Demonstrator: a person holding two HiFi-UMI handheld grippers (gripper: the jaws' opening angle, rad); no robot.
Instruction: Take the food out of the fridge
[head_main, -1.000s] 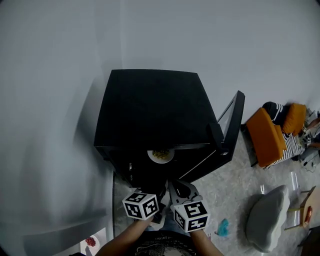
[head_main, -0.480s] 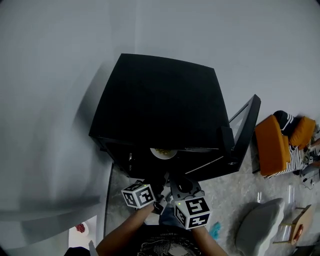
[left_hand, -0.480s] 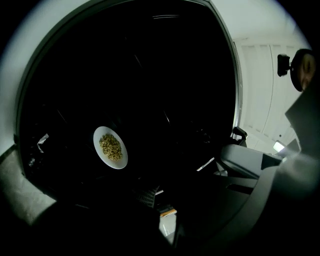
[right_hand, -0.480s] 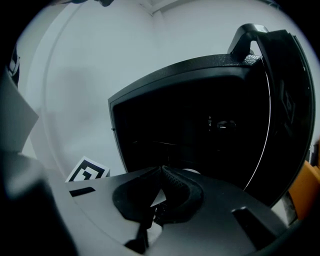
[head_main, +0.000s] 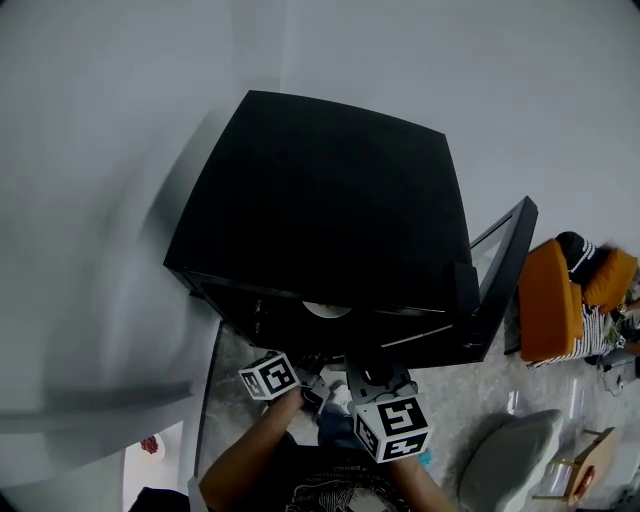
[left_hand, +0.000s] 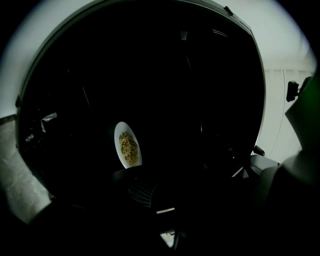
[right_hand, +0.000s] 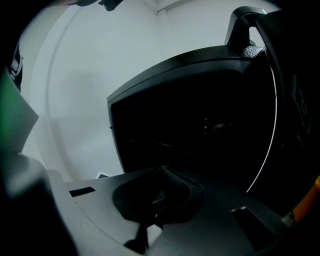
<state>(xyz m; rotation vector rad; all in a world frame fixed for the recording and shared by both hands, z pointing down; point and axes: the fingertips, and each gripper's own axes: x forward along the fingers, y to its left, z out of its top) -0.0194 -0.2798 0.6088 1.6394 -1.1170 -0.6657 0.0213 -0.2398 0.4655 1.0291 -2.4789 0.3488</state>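
Note:
A black fridge (head_main: 320, 200) stands with its door (head_main: 498, 290) swung open to the right. Inside it sits a white plate of yellowish food (left_hand: 127, 146). In the head view only a sliver of the plate (head_main: 326, 309) shows under the fridge's top edge. My left gripper (head_main: 305, 382) is held just in front of the opening, below the plate. Its jaws are dark in the left gripper view and look closed with nothing in them. My right gripper (right_hand: 160, 200) hangs beside it at the opening, jaws shut and empty.
A grey wall (head_main: 120, 150) runs behind and left of the fridge. On the speckled floor (head_main: 470, 400) to the right are an orange seat (head_main: 550, 300) and a grey cushion (head_main: 510, 455). A person in a striped top (head_main: 600, 320) sits at the far right.
The head view has closed in on the fridge, so its top hides more of the plate. Both grippers stay together at the opening, the left one a little further in.

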